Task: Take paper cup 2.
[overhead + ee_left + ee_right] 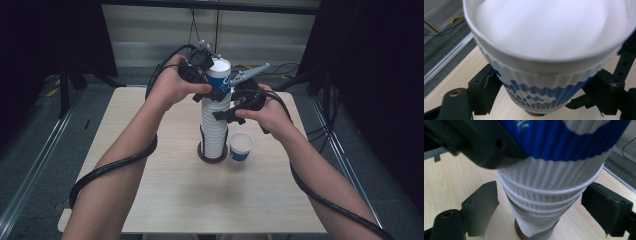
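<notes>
Not much to read here tbh. The top cup (564, 140) on the stack has white lettering on its blue band, but it's cropped and blurry in the right gripper view, so I can't make out any word. No other labels or numbers are legible.

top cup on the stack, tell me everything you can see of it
The top cup is ribbed paper, white at the rolled rim with a blue and white printed band below, empty and white inside. It stands upright, nested in the tall stack of cups on the table. The left tool straddles its blue band, jaws at either side; whether the pads press on it is unclear.
</notes>
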Tool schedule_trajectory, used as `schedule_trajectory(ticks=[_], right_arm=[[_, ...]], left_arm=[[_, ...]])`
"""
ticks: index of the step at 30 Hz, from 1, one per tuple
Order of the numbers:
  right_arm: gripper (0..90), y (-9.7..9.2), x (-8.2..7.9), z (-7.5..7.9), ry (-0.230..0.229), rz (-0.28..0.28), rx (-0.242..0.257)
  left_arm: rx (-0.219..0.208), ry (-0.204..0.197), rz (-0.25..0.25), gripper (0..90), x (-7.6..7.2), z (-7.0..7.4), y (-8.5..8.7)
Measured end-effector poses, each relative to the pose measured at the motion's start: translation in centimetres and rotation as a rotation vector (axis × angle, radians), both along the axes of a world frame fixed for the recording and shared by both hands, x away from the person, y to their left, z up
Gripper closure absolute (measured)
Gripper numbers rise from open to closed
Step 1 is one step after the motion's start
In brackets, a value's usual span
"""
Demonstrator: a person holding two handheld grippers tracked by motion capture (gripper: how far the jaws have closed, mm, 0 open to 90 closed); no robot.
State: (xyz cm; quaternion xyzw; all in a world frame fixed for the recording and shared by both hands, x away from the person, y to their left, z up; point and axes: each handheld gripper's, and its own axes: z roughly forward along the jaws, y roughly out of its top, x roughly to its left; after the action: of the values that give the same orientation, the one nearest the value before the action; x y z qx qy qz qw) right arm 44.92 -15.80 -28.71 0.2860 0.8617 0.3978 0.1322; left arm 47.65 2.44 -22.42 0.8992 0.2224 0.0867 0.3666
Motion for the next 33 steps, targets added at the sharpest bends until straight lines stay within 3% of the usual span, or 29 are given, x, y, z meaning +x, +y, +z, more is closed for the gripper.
schedule_trajectory(ticks=[20, 33], right_arm=[[13.7, 0.8, 0.3, 0.5, 0.003, -0.026, 0.019], [16.5, 1.2, 0.3, 0.3, -0.007, -0.017, 0.000]], left_arm=[[0.023, 0.024, 0.006, 20.3, 0.1, 0.3, 0.3], [0.020, 0.034, 0.020, 20.4, 0.2, 0.4, 0.6]])
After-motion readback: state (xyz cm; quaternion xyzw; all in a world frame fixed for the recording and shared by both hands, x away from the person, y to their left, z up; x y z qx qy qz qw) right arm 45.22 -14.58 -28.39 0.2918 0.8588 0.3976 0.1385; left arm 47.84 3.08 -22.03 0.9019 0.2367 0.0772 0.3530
